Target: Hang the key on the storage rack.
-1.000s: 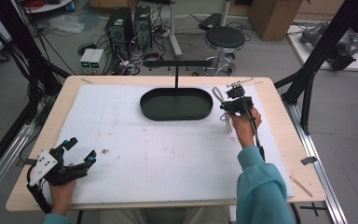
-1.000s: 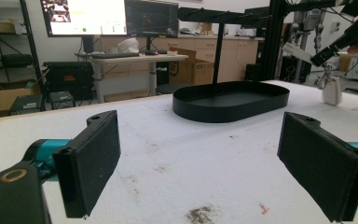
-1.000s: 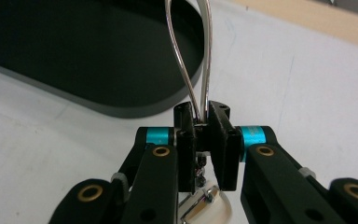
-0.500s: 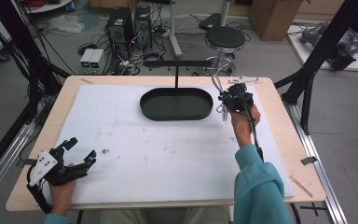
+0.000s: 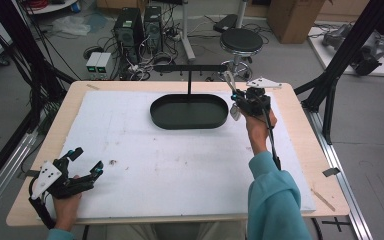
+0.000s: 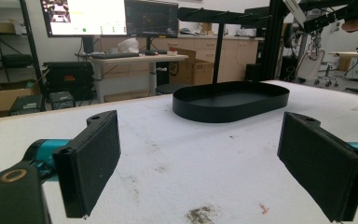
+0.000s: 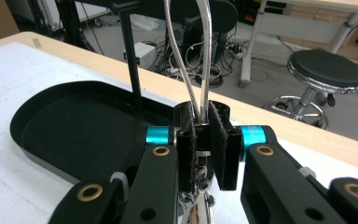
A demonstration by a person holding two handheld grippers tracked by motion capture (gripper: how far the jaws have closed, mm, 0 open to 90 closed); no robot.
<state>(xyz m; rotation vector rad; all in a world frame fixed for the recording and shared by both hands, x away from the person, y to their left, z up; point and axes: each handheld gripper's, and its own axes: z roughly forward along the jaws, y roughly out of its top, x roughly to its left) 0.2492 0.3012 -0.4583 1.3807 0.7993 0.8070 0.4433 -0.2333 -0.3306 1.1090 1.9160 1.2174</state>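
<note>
Two claws | right claw [image 7: 201, 140] clamped on metal utensil [image 7: 200, 60] | left claw [image 6: 214, 168] apart | no legible writing

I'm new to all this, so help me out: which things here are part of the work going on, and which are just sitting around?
In the job:
right gripper, jaws shut on a metal utensil
black tray with its hanging rack

Just lying about:
left gripper, open, resting near the table's front edge
stool
computer towers and cables on the floor
</note>
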